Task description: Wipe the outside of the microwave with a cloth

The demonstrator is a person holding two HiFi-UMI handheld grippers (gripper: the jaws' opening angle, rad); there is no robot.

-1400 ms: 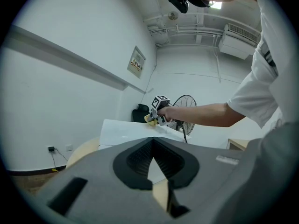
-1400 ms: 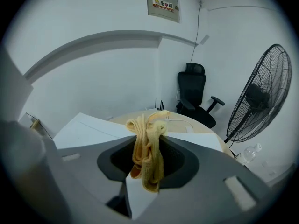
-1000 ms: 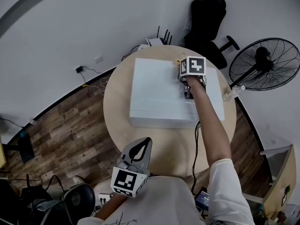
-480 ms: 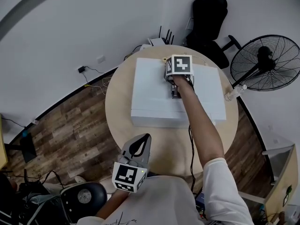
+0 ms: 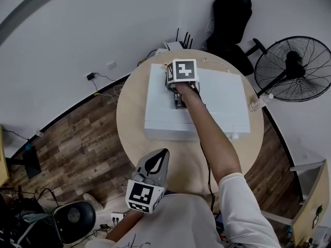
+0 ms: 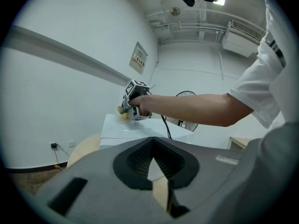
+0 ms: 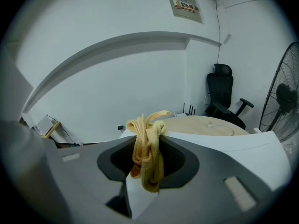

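Observation:
A white microwave (image 5: 217, 105) stands on a round wooden table (image 5: 132, 118). My right gripper (image 5: 173, 82) rests on its top near the back left corner, shut on a bunched yellow cloth (image 7: 147, 155) that hangs between its jaws. In the left gripper view, the cloth (image 6: 123, 114) touches the microwave's top (image 6: 135, 127) under the right gripper (image 6: 127, 107). The right gripper view looks across the white top (image 7: 233, 146). My left gripper (image 5: 160, 158) is held low near my body, off the table's front edge, shut with nothing in it.
A standing fan (image 5: 292, 68) is to the right of the table and a black office chair (image 5: 230, 14) behind it. A router (image 5: 173, 45) and a white cable (image 7: 219, 125) lie at the table's far edge. A small bottle (image 5: 258, 103) stands by the microwave's right side.
My right gripper has slid leftward across the microwave's top with the cloth, from the right back part to the left back part. The left gripper has stayed put.

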